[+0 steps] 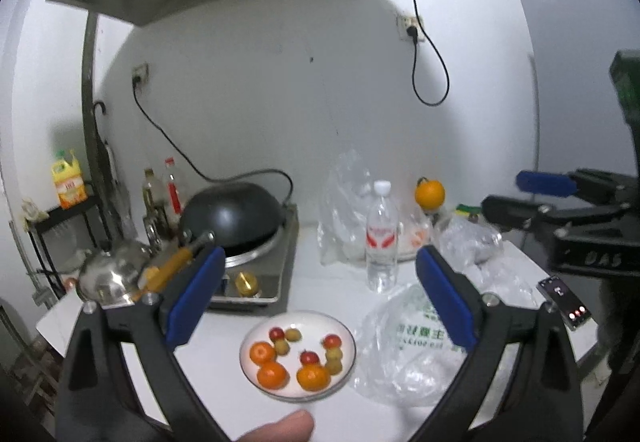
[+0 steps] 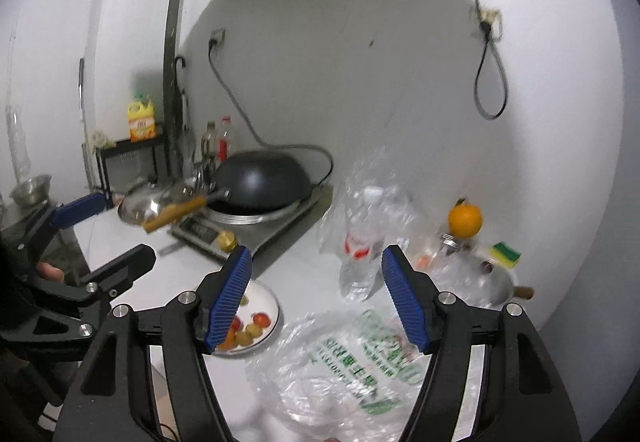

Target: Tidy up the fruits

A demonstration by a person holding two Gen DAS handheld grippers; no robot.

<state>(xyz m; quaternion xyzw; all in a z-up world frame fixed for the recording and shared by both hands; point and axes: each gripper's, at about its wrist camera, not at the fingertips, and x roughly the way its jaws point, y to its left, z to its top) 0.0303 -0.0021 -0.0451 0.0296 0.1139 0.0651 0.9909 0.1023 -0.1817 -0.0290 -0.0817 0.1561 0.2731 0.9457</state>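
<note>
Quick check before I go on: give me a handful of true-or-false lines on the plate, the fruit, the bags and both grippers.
1. The plate holds oranges and small red and green fruits. True.
2. The left gripper is shut on an orange. False: its fingers stand wide apart with nothing between them.
3. The right gripper is open and holds nothing. True.
4. The water bottle lies on its side. False: it stands upright behind the plate.
5. A lone orange sits at the back, away from the plate. True.
6. The printed plastic bag lies left of the plate. False: it lies to its right.
</note>
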